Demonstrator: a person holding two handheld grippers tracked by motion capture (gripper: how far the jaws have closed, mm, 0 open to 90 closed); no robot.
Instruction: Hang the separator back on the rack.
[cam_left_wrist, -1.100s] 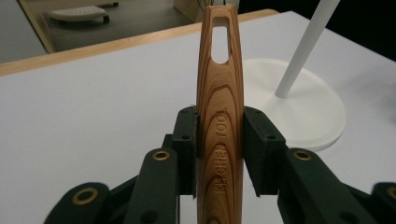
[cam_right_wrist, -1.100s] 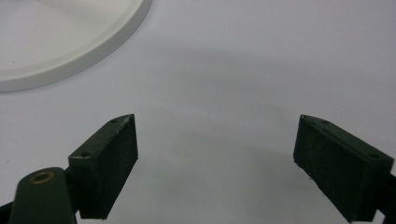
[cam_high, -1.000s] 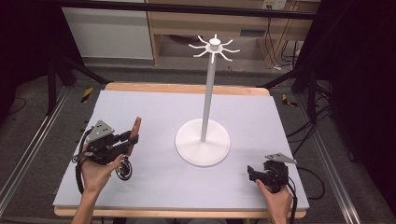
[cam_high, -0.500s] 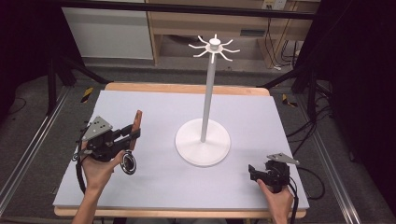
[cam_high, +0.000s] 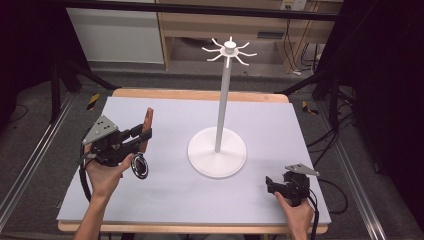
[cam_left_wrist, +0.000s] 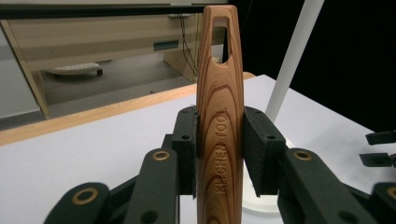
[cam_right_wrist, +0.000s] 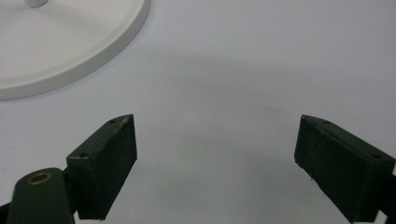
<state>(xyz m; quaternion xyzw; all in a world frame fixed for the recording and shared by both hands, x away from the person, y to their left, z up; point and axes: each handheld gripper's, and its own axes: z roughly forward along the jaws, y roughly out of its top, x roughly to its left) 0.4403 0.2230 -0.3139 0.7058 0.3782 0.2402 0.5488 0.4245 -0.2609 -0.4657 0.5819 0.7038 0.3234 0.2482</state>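
Left tongs (cam_left_wrist: 219, 144): clamped on wooden kitchen tool (cam_left_wrist: 219, 116), centre-left of the high view. Right tongs (cam_right_wrist: 215, 158): open, empty. Risk: handle slot missing a hook of rack (cam_high: 229, 49); tool slipping.

even overhead light, dark surroundings

right gripper (cam_right_wrist: 215, 158): jaws wide apart, nothing between | white stand base (cam_right_wrist: 70, 42): upper left | table (cam_right_wrist: 261, 60): grey-white
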